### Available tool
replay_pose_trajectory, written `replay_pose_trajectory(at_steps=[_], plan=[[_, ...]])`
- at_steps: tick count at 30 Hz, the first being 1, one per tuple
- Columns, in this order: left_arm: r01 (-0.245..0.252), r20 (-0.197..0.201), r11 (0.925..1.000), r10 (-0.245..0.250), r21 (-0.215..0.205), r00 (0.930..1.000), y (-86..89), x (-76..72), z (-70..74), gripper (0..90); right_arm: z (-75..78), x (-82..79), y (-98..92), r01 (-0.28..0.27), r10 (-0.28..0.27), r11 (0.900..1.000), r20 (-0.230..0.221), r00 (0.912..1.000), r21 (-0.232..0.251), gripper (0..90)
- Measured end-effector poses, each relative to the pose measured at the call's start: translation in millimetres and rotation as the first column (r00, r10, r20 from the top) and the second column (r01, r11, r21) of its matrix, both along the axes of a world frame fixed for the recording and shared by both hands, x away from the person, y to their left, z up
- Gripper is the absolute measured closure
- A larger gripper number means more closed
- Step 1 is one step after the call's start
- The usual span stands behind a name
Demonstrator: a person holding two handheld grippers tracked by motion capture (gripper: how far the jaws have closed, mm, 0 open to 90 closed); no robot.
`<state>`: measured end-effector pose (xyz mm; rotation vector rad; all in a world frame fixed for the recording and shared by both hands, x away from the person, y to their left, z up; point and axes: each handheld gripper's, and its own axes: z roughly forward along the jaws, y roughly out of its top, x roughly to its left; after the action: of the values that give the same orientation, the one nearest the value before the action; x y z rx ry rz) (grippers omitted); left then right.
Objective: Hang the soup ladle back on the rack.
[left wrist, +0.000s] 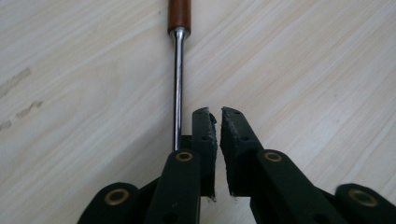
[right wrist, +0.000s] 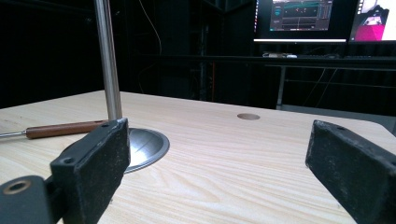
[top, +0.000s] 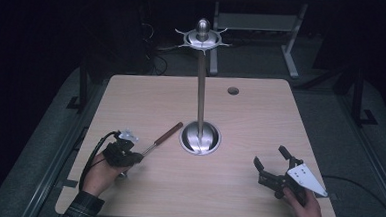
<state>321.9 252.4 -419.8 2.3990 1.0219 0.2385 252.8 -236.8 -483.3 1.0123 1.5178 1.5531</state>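
Observation:
A utensil with a brown wooden handle (top: 171, 132) and a thin metal shaft (left wrist: 177, 84) lies on the table, left of a tall metal stand (top: 200, 89) with a round base (top: 200, 137) and hooks at its top. My left gripper (top: 134, 158) sits over the shaft's near end. In the left gripper view its jaws (left wrist: 218, 114) stand a narrow slit apart with nothing between them, and the shaft runs just left of the left jaw. My right gripper (top: 269, 156) rests wide open near the front right, empty (right wrist: 219, 140), facing the stand's pole (right wrist: 107, 60).
The light wooden table (top: 260, 117) has a round cable hole (top: 233, 90) at the back right. Its front edge runs just below both hands. Dark floor and another table's legs (top: 289, 53) lie behind. Monitors (right wrist: 299, 18) glow far off in the right gripper view.

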Motion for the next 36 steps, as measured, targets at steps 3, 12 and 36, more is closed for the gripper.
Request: replay_pose_trajectory(at_steps=[3,12,36], plan=[[0.005,-0.013,0.9998,-0.006,-0.02,0.9999,-2.7,5.6,4.3,77.9,0.0,0.0,0.6,0.0,0.0,1.0,0.0,1.0,-0.001,6.0],[0.044,-0.016,0.9983,-0.045,-0.038,0.9989,-15.4,21.0,14.0,63.4,0.0,0.1,0.5,0.0,0.0,1.0,-0.001,1.0,0.0,6.0],[0.073,-0.066,0.9965,-0.07,0.04,0.9954,-56.9,88.5,3.6,62.7,0.0,0.2,0.4,0.001,-0.001,1.0,0.0,1.0,0.0,6.0]])
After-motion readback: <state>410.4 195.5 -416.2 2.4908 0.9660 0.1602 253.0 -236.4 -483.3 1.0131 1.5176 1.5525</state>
